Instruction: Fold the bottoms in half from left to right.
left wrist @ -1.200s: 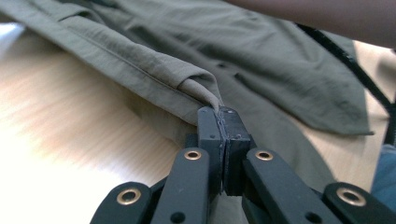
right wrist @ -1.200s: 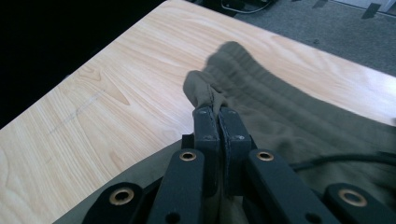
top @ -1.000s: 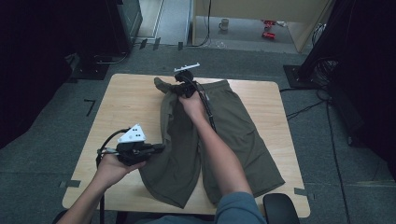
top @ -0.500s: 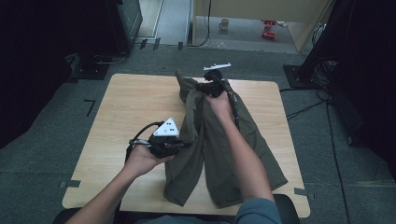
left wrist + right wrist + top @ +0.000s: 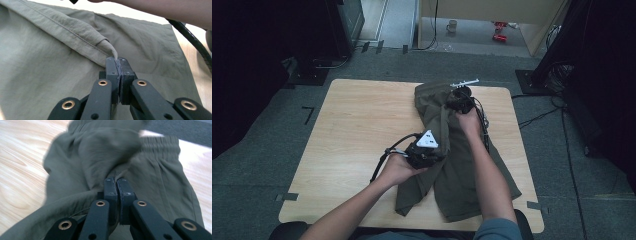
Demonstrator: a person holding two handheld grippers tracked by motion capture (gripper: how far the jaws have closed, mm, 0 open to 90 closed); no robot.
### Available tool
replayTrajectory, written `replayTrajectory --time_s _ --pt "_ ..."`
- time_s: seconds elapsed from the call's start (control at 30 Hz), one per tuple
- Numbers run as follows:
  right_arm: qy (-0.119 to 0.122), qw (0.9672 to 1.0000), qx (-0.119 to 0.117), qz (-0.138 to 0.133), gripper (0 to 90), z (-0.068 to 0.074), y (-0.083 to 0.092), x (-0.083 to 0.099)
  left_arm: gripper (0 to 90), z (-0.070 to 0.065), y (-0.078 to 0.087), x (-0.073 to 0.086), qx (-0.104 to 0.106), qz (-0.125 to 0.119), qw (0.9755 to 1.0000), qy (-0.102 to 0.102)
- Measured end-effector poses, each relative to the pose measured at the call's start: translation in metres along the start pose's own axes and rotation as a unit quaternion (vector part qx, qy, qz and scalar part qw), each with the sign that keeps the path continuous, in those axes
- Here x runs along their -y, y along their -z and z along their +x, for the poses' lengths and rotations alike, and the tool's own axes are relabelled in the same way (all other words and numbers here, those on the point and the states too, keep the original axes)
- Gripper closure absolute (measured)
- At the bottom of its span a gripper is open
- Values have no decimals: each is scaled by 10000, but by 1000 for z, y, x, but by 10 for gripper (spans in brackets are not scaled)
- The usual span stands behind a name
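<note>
- Grey carpet tiles (image 5: 362,65) surround a rectangular table (image 5: 357,130) with rounded corners and a pale wood-grain top; dark equipment stands in shadow at the edges of the room.
- Olive-green shorts (image 5: 447,150) lie on the right half of the table, waistband toward the far edge and leg hems toward the person; the cloth is thin, matte and finely wrinkled.
- One side of the shorts is folded over the other, so the garment forms a narrow, bunched band near the waist and widens toward the hems.
- Left gripper (image 5: 424,150), black with a grey three-cornered plate on top, sits over the middle of the shorts in the person's left hand (image 5: 399,170); a looped black cable trails from it.
- Left gripper view: the two black jaws are pressed together on a stitched, doubled hem edge (image 5: 100,46) of the shorts, which rises to a small peak between the pads.
- Right gripper (image 5: 460,100) sits near the far edge of the table at the waist end, held by the right hand (image 5: 469,122).
- Right gripper view: the jaws are closed tight on a gathered fold of the shorts just below the ribbed elastic waistband (image 5: 160,141); bare wood shows on both sides of the fabric.
</note>
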State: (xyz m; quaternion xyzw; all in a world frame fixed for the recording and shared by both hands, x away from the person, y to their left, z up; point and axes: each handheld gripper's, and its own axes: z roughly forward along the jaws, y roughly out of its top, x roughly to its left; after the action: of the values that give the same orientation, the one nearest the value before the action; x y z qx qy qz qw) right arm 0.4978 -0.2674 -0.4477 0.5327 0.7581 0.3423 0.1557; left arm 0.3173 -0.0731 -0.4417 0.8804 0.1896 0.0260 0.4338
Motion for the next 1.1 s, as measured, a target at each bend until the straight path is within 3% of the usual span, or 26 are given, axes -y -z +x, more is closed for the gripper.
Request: replayTrajectory --time_s 0.23,0.47,0.57,0.8,0.97,1.1 --pt "-106 9995 129 258 873 -13 -17 21 898 -2 -45 17 70 371 9993 63" --pt "-163 9980 139 589 874 -20 -29 30 898 3 -62 28 2 717 9974 97" --pt "-189 9981 133 567 874 -20 -30 33 897 7 -61 31 63 712 9973 163" --pt "-15 9989 275 370 873 -17 -32 40 898 16 -55 36 26 772 9970 102" --pt "193 9981 427 397 873 -11 -33 40 897 28 -41 44 9 807 9965 195" --pt "116 9987 378 323 874 -7 -36 40 898 38 -29 52 -77 812 9963 254"
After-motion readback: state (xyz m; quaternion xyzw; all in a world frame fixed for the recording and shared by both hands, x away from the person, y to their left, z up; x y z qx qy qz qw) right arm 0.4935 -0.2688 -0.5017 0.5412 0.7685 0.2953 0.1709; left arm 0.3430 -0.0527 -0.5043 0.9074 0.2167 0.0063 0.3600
